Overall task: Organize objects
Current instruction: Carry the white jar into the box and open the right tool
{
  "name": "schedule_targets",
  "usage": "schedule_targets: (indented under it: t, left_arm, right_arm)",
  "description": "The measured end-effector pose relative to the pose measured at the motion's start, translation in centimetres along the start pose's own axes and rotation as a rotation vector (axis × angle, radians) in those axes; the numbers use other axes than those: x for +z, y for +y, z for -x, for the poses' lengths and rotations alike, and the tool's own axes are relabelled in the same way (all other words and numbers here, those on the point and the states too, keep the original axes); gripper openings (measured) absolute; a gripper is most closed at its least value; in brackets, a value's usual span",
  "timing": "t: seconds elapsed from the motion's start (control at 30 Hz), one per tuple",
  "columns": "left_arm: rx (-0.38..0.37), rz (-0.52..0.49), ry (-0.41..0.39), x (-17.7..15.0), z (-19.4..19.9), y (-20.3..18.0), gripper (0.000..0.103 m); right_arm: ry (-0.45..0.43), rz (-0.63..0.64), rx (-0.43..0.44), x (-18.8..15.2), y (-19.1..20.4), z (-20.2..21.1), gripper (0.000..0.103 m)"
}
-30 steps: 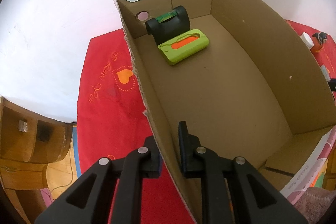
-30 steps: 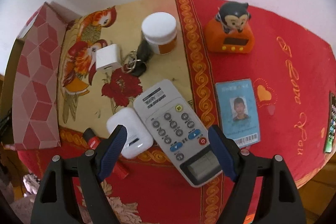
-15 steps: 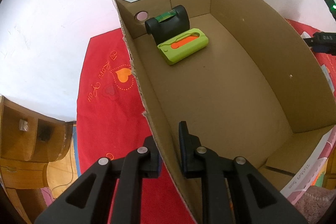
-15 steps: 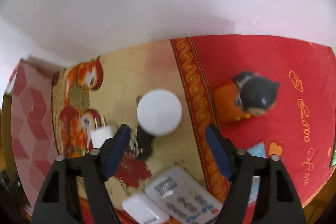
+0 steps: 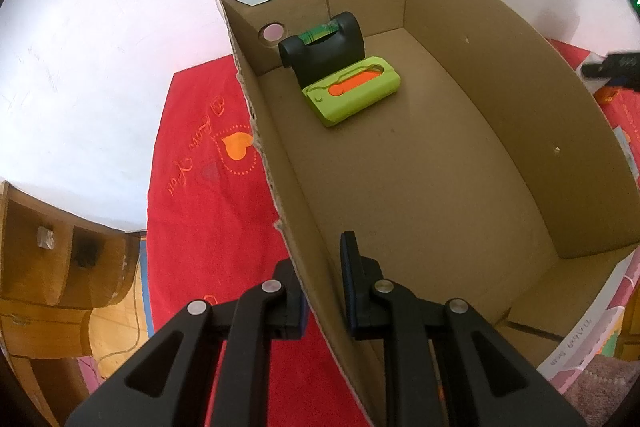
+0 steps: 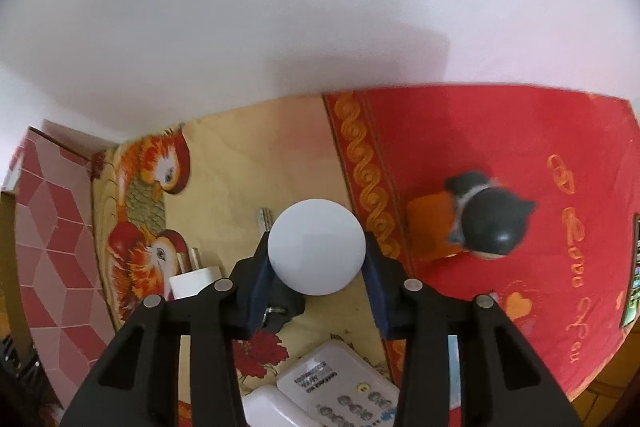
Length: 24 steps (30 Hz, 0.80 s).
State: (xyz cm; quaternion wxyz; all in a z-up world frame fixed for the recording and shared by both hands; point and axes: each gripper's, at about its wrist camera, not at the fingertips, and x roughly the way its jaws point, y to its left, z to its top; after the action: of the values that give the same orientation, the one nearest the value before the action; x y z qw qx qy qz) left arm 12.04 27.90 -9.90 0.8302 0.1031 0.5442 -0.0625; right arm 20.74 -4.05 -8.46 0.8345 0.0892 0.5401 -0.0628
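Observation:
My left gripper (image 5: pixel 322 287) is shut on the left wall of an open cardboard box (image 5: pixel 280 187), one finger outside and one inside. On the box floor at the far end lie a black spirit level (image 5: pixel 324 45) and a lime-green case with an orange insert (image 5: pixel 352 91). My right gripper (image 6: pixel 316 267) stands over a white-lidded jar (image 6: pixel 316 253), its blue pads (image 6: pixel 262 279) against both sides of the lid. The jar stands on the patterned cloth.
Near the jar are a white plug adapter (image 6: pixel 192 281), a black key fob (image 6: pixel 282 303), a grey remote (image 6: pixel 340 387), a white case (image 6: pixel 268 407) and an orange monkey clock (image 6: pixel 472 227). The box's pink outer wall (image 6: pixel 48 247) stands at the left. A wooden cabinet (image 5: pixel 52 267) is beside the table.
My right gripper has moved forward from above the remote to the white jar and narrowed around its lid. The left gripper still holds the box wall, unmoved.

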Motion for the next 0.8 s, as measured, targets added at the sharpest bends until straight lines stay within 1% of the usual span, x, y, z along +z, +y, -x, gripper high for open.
schedule_targets:
  t: [0.07, 0.13, 0.27, 0.37, 0.4, 0.5, 0.57, 0.63, 0.7, 0.8]
  left_arm:
    - [0.005, -0.005, -0.002, 0.0, 0.0, -0.1, 0.012]
    - [0.009, -0.005, -0.002, 0.0, -0.1, -0.3, 0.012]
    - [0.02, -0.008, -0.003, 0.1, -0.2, -0.4, 0.012]
    - [0.031, -0.017, -0.008, 0.1, -0.2, -0.6, 0.012]
    - [0.035, -0.02, -0.01, -0.1, -0.1, -0.8, 0.012]
    - [0.039, -0.024, -0.015, -0.4, 0.0, -1.2, 0.012]
    - [0.042, -0.024, -0.018, -0.7, 0.1, -1.6, 0.012]
    - [0.043, -0.023, -0.021, -1.0, 0.2, -2.5, 0.012]
    - [0.044, -0.028, -0.024, -1.0, 0.2, -2.6, 0.012]
    - [0.044, -0.033, -0.029, -1.3, 0.4, -2.9, 0.012]
  right_arm:
    - [-0.021, 0.032, 0.038, 0.1, 1.1, 2.1, 0.042]
    - [-0.044, 0.104, 0.081, 0.3, 3.5, 4.4, 0.042]
    - [-0.078, 0.267, 0.207, 0.8, 10.3, 8.6, 0.042]
    - [-0.059, 0.4, 0.304, 0.9, 16.3, 9.9, 0.042]
    - [-0.049, 0.432, 0.319, 0.9, 17.8, 9.9, 0.042]
    - [-0.033, 0.537, 0.302, 0.1, 22.6, 9.3, 0.042]
    - [0.003, 0.569, 0.283, 0.0, 24.8, 7.8, 0.042]
    - [0.025, 0.602, 0.23, -0.2, 26.8, 6.5, 0.042]
    - [0.03, 0.646, 0.156, -0.2, 27.7, 5.2, 0.042]
    - [0.037, 0.689, 0.089, -0.4, 28.9, 2.6, 0.042]
